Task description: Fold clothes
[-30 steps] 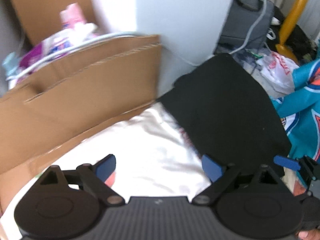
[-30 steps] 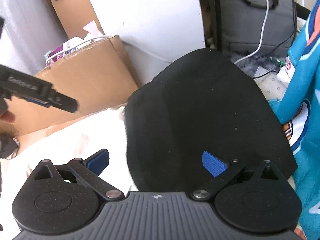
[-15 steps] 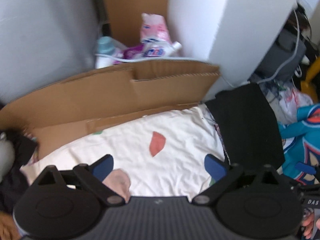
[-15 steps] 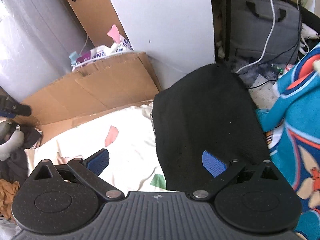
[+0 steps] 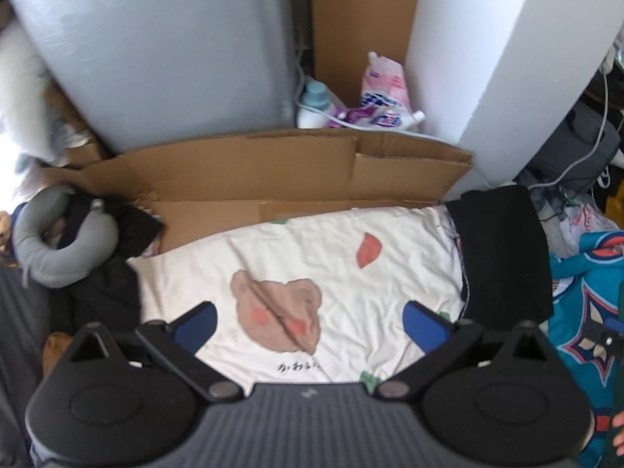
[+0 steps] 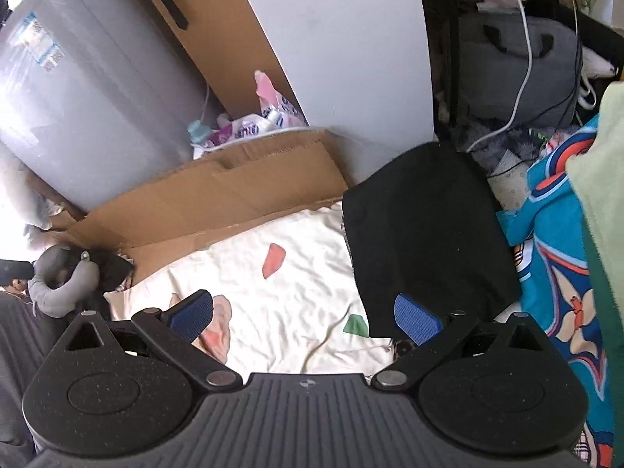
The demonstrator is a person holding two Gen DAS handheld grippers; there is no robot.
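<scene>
Fingers: left gripper [image 5: 308, 318] opening wide, nothing between its fingers; right gripper [image 6: 304, 312] spread wide, empty.
Black garment [image 6: 425, 234]: folded flat, overlapping cream sheet's [image 5: 331, 257] edge.
Teal jersey [image 6: 553, 257]: beside black garment, crumpled.
Risk: snagging the sheet would likely drag the folded piece askew.

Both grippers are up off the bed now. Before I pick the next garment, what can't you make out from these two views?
- Black garment: its near edge is hidden by the right gripper in the right wrist view.
- Teal jersey: cut off by the frame edge in the left wrist view.
- Cream bear-print cloth: its near part is covered by the left gripper, jaws opening, nothing between them.
</scene>
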